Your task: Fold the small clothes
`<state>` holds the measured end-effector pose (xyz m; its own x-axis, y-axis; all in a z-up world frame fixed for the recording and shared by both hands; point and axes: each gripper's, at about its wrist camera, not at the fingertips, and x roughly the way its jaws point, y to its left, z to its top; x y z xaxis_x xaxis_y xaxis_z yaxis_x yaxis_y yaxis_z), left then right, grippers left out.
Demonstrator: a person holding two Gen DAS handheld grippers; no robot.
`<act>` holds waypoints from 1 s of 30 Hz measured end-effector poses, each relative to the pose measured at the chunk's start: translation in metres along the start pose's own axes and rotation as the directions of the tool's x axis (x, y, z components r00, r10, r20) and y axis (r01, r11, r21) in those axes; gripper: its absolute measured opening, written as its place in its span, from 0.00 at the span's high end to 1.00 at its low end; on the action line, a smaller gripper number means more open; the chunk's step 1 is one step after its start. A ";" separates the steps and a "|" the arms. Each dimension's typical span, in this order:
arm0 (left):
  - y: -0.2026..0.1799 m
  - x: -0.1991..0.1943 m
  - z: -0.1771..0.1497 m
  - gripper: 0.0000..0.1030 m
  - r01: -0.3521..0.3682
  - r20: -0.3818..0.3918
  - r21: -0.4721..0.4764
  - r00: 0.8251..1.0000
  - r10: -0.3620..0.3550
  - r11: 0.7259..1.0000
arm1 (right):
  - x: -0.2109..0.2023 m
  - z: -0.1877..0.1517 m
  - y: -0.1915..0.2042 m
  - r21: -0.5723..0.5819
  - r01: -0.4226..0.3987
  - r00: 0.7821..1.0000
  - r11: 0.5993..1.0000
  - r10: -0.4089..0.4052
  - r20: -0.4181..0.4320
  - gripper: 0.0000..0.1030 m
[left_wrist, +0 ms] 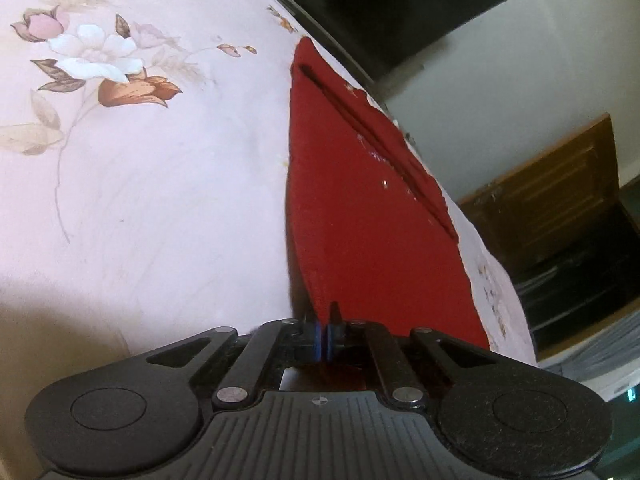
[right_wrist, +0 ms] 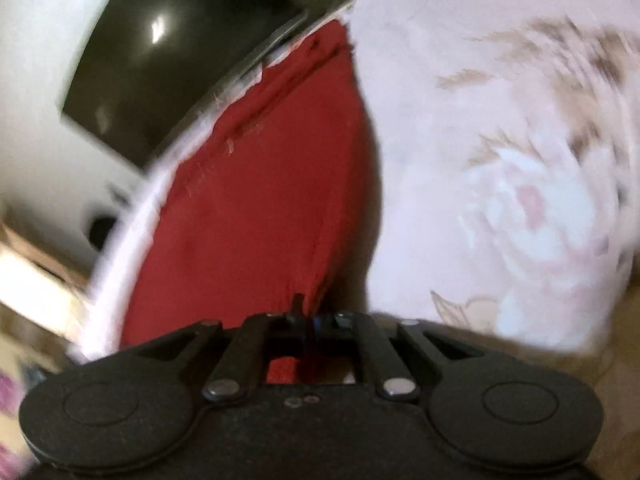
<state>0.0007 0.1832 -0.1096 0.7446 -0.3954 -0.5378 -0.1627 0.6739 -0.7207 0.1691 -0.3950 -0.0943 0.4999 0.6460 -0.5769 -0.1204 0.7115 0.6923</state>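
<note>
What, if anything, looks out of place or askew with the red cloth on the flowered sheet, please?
Nothing looks damaged or spilled. The red cloth lies close along the far edge of the flowered sheet, with a fold ridge near that edge. The left gripper and right gripper are each shut on its near edge. The right view is blurred.

Pale wall [left_wrist: 560,40], dark screen [left_wrist: 400,0], wooden cabinet [left_wrist: 552,200].

One flat red cloth garment [left_wrist: 360,208] [right_wrist: 256,208] lies on one pale pink flower-printed bed sheet [left_wrist: 160,184] [right_wrist: 460,152]. Two black two-finger claws, the left claw [left_wrist: 327,322] and the right claw [right_wrist: 306,318], each pinch an edge of that garment. Beyond the sheet: one black rectangular screen [left_wrist: 400,4] [right_wrist: 180,52], one brown wooden cabinet [left_wrist: 560,200]
</note>
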 end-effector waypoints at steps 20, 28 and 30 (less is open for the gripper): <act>-0.067 -0.024 0.090 0.97 0.092 0.191 0.159 0.974 -0.122 0.983 | -0.028 0.070 0.103 -0.309 0.059 0.965 0.949 0.025 0.260 0.95; -0.106 0.016 0.177 0.97 0.071 0.257 0.229 0.957 -0.131 0.971 | 0.002 0.149 0.132 -0.377 0.077 0.941 0.923 0.058 0.334 0.95; -0.113 0.031 0.195 0.97 0.056 0.261 0.243 0.958 -0.120 0.968 | 0.017 0.172 0.134 -0.379 0.074 0.939 0.922 0.063 0.338 0.95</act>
<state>0.1685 0.2171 0.0406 0.9017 -0.2970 -0.3141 0.0413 0.7824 -0.6213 0.3087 -0.3362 0.0629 0.7514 0.5584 -0.3516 -0.3992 0.8090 0.4315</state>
